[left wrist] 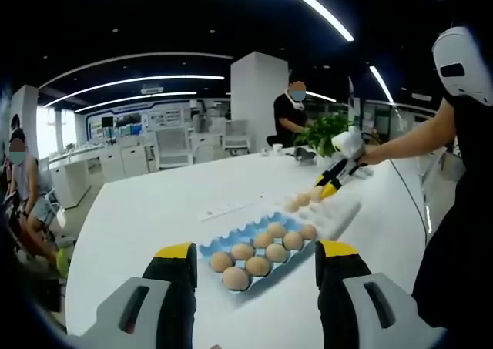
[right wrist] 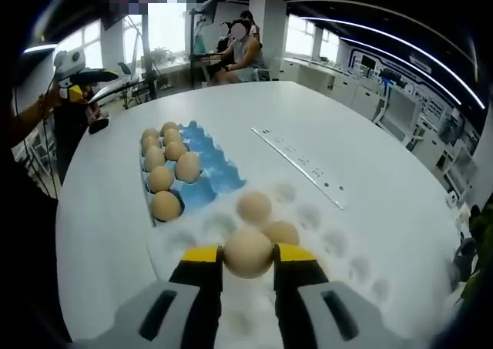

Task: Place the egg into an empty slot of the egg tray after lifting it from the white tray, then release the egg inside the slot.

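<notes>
Our right gripper (right wrist: 248,258) clamps an egg (right wrist: 248,250) just above the white tray (right wrist: 339,245). The blue tray (right wrist: 209,172) lies ahead and left, open slots nearest us. Our left gripper (left wrist: 258,263) hangs open beyond its far end.

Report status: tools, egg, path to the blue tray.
Right tool shut on egg above white tray. Left tool open, hovering near blue egg tray. Empty blue slots visible; path clear.
</notes>
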{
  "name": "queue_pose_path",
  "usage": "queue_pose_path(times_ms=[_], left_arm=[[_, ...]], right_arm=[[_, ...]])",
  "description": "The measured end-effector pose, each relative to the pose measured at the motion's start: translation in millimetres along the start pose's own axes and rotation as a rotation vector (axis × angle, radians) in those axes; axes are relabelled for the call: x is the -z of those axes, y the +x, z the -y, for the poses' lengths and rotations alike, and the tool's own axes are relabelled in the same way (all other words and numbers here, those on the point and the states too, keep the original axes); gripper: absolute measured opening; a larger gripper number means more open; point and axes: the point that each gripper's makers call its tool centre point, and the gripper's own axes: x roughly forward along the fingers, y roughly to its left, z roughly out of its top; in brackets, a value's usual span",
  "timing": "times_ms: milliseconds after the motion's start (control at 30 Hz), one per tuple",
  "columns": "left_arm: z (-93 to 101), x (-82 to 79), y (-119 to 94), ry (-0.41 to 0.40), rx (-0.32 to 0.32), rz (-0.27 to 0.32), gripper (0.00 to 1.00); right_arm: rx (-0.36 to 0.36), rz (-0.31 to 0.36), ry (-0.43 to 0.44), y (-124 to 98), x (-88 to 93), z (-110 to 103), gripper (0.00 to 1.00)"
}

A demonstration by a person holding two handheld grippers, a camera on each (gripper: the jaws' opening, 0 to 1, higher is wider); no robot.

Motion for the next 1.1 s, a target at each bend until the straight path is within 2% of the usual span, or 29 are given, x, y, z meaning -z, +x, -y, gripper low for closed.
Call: queue_pose_path(times_ms=[700, 1100], left_arm=[[-4.0, 4.3, -7, -0.010, -0.017, -0.003, 0.62], [-6.0, 7.6, -9, -0.016, -0.026, -0.007, 0.62]], right_arm=[[-0.105, 0.018, -0.085, 39, -36.2, -35, 0.25], [-0.153, 0.002, -0.123, 58, -42.1, -52, 0.25]])
